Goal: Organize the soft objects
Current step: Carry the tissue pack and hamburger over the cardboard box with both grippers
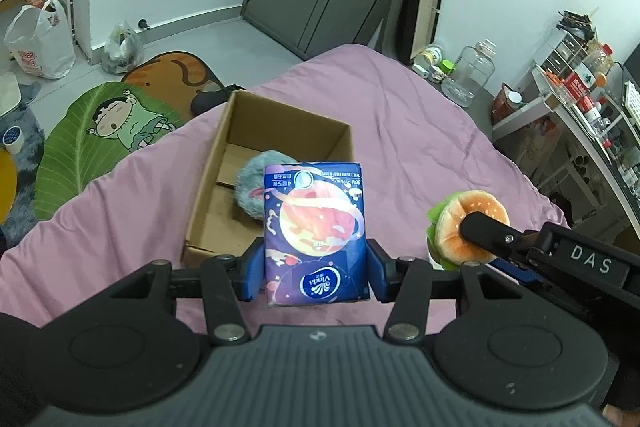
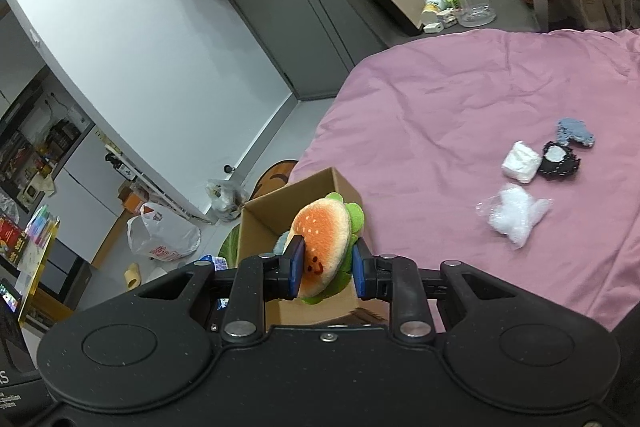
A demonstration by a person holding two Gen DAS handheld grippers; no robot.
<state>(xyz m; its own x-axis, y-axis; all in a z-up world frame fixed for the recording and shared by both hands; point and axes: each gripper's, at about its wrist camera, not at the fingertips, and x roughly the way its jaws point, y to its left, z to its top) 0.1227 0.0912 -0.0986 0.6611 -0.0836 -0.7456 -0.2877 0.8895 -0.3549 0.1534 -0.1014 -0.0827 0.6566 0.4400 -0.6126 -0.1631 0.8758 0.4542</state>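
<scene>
My left gripper (image 1: 316,273) is shut on a purple tissue pack (image 1: 314,227) printed with a planet, held upright above the near side of an open cardboard box (image 1: 280,131). A grey fluffy toy (image 1: 252,191) lies inside the box, partly hidden by the pack. My right gripper (image 2: 326,273) is shut on a plush hamburger (image 2: 324,243) with an orange bun and green lettuce; this plush hamburger (image 1: 468,223) also shows at the right of the left wrist view. The box (image 2: 320,187) sits just beyond the burger on the pink bed sheet (image 2: 460,99).
On the sheet to the right lie a white folded cloth (image 2: 520,163), a black round pouch (image 2: 560,161), a blue-grey knitted piece (image 2: 574,131) and a clear bag of white stuffing (image 2: 514,217). Cartoon floor mats (image 1: 108,131) and plastic bags (image 1: 40,43) lie left of the bed. A cluttered shelf (image 1: 580,115) stands right.
</scene>
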